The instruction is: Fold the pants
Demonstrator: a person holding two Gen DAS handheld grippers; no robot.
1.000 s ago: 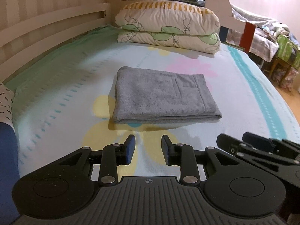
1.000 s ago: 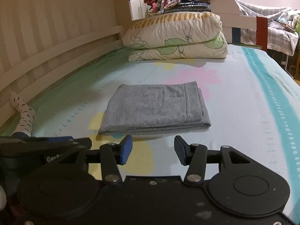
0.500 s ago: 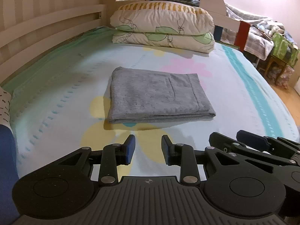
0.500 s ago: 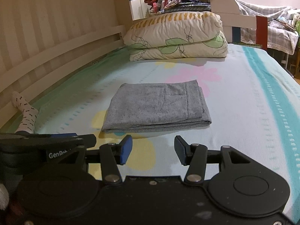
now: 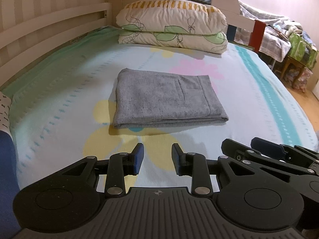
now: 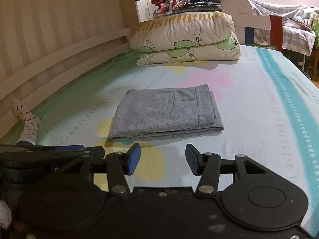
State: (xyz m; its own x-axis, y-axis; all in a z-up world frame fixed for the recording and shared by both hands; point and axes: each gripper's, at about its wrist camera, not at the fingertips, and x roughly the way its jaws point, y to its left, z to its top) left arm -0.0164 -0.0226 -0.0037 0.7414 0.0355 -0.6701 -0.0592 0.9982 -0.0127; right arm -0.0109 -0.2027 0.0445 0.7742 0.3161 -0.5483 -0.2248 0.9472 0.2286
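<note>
The grey pants (image 5: 165, 99) lie folded into a neat rectangle in the middle of the bed, back pocket facing up; they also show in the right wrist view (image 6: 165, 113). My left gripper (image 5: 157, 155) is open and empty, held back from the near edge of the pants. My right gripper (image 6: 162, 157) is open and empty, also short of the pants. The right gripper shows at the lower right of the left wrist view (image 5: 259, 151); the left gripper's body shows at the lower left of the right wrist view (image 6: 49, 153).
The bed sheet (image 5: 59, 103) is pale blue with flower prints and a teal stripe. Two pillows (image 5: 171, 27) are stacked at the head. A white slatted rail (image 5: 49, 29) runs along the left side. A socked foot (image 6: 26, 119) rests at the left. Cluttered furniture (image 5: 289, 45) stands at the right.
Both grippers have pulled back and lifted slightly from the folded pants, so the pants look a little farther away. The pants have not moved. Both grippers stay open.
</note>
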